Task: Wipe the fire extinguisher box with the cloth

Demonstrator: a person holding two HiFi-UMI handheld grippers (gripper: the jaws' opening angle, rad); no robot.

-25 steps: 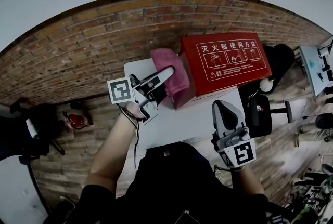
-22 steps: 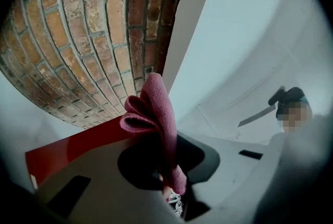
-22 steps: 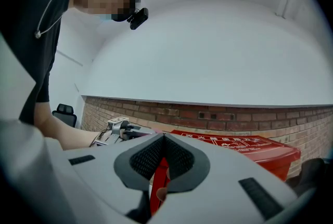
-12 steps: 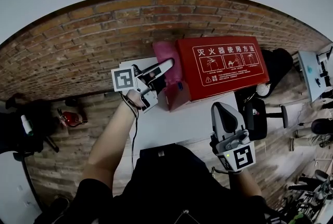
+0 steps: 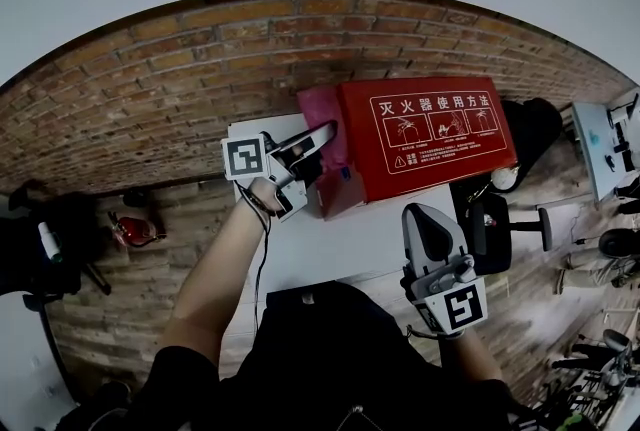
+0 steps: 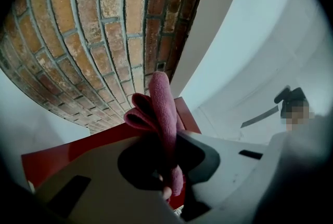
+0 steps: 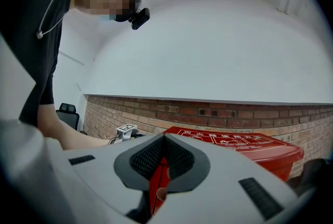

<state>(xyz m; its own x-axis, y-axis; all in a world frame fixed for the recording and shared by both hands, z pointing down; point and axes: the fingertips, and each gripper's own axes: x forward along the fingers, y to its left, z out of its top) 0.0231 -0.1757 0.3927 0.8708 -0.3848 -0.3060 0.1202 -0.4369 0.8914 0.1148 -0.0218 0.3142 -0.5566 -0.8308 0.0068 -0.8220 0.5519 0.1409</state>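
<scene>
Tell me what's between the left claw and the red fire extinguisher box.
The pink cloth, clamped in the left claw, lies against the left end of the fire extinguisher box; the head view shows it.

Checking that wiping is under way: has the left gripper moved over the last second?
Yes. The left gripper, shut on the cloth, has slid slightly along the left end of the fire extinguisher box toward the brick wall.

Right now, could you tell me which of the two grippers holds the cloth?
The left gripper: its jaws are shut on the pink cloth at the end of the red box. The right gripper is shut, empty, apart from the box.
</scene>
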